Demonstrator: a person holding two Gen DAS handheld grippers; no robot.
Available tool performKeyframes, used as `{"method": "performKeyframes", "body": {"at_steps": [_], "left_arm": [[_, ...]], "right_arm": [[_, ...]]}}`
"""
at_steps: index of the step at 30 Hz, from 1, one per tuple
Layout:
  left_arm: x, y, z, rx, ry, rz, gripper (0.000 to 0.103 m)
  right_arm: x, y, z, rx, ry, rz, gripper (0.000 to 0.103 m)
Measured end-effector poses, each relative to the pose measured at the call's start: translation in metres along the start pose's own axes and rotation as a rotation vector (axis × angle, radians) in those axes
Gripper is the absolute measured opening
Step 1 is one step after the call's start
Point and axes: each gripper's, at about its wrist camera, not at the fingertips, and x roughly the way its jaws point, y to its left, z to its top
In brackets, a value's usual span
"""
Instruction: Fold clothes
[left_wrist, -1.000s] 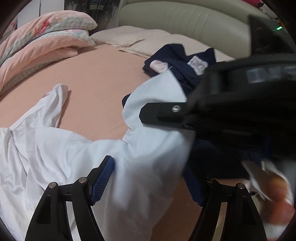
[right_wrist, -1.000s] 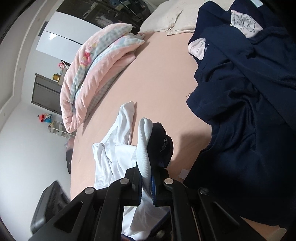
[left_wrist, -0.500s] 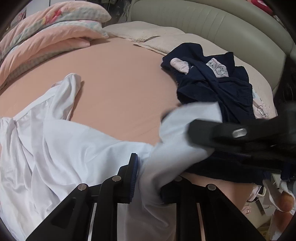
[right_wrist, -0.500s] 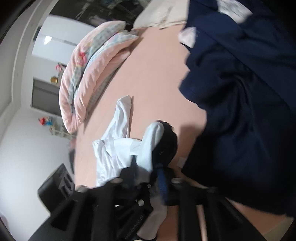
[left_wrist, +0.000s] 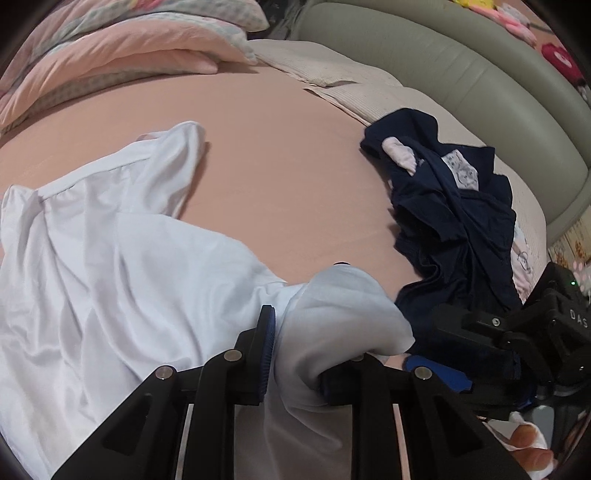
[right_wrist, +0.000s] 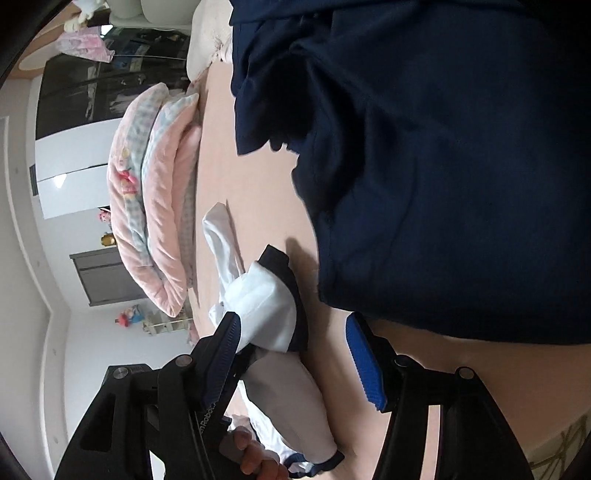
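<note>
A white shirt (left_wrist: 92, 258) with navy trim lies crumpled on the left of the pink bed sheet (left_wrist: 280, 166). My left gripper (left_wrist: 299, 365) is shut on a bunched sleeve of it (left_wrist: 343, 310). In the right wrist view the same white sleeve (right_wrist: 266, 306) sits by the left pad of my right gripper (right_wrist: 295, 360). The right jaws are opening and neither pad presses on the cloth. That right gripper (left_wrist: 443, 350) shows low at the right in the left wrist view. A heap of navy clothes (left_wrist: 450, 221) lies to the right and fills much of the right wrist view (right_wrist: 443, 166).
A folded pink quilt (left_wrist: 129, 55) and pale pillows (left_wrist: 332, 74) lie at the head of the bed, below a green padded headboard (left_wrist: 461, 62). A person's fingers (right_wrist: 255, 454) show at the bottom. A wardrobe (right_wrist: 92, 92) stands beyond the bed.
The left gripper has closed on the white sleeve. The right gripper, shut on that sleeve before, has opened, let it go and dropped lower to the right.
</note>
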Motion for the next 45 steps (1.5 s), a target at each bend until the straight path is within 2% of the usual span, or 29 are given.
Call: {"method": "performKeyframes", "body": {"at_steps": [4, 8, 15, 17, 19, 20, 22, 23, 27, 32, 38, 39, 41, 43, 45], "left_arm": [[-0.007, 0.013, 0.000, -0.050, 0.002, -0.022, 0.018], [-0.011, 0.018, 0.000, -0.059, -0.002, -0.019, 0.018], [-0.011, 0.024, -0.003, -0.077, 0.006, -0.018, 0.018], [-0.010, 0.024, -0.004, -0.084, 0.012, -0.025, 0.018], [-0.009, 0.023, -0.005, -0.083, 0.015, -0.026, 0.018], [-0.009, 0.023, -0.006, -0.082, 0.017, -0.025, 0.018], [-0.008, 0.021, -0.007, -0.075, 0.019, -0.021, 0.018], [-0.007, 0.019, -0.008, -0.070, 0.021, -0.017, 0.018], [-0.007, 0.014, -0.011, -0.065, 0.025, -0.015, 0.018], [-0.006, 0.004, -0.011, -0.070, 0.035, -0.035, 0.018], [-0.001, -0.017, -0.002, -0.081, 0.080, -0.146, 0.018], [0.002, -0.023, -0.001, -0.066, 0.089, -0.154, 0.018], [0.007, -0.037, 0.001, -0.024, 0.096, -0.163, 0.018], [0.010, -0.050, 0.001, 0.015, 0.097, -0.167, 0.018], [0.015, -0.061, 0.001, 0.038, 0.111, -0.170, 0.018]], "right_arm": [[0.018, 0.010, 0.001, -0.036, -0.003, -0.004, 0.059], [0.043, 0.023, 0.001, -0.057, 0.026, 0.021, 0.059], [0.070, 0.028, 0.002, -0.007, 0.047, 0.091, 0.059], [0.070, 0.030, 0.001, -0.022, 0.015, 0.092, 0.059], [0.073, 0.034, 0.000, -0.067, 0.001, 0.058, 0.058], [0.074, 0.035, 0.000, -0.087, -0.001, 0.034, 0.054], [0.075, 0.037, -0.001, -0.121, -0.005, 0.003, 0.038], [0.074, 0.036, -0.001, -0.126, -0.007, -0.005, 0.024], [0.069, 0.036, -0.003, -0.172, -0.033, -0.040, 0.013], [0.061, 0.050, -0.002, -0.290, -0.058, -0.122, 0.011], [0.036, 0.075, 0.014, -0.514, -0.113, -0.249, 0.010], [0.030, 0.078, 0.020, -0.528, -0.117, -0.254, 0.010], [0.017, 0.076, 0.034, -0.490, -0.090, -0.195, 0.010], [0.010, 0.079, 0.041, -0.507, -0.084, -0.204, 0.009], [0.008, 0.084, 0.040, -0.565, -0.095, -0.256, 0.008]]}}
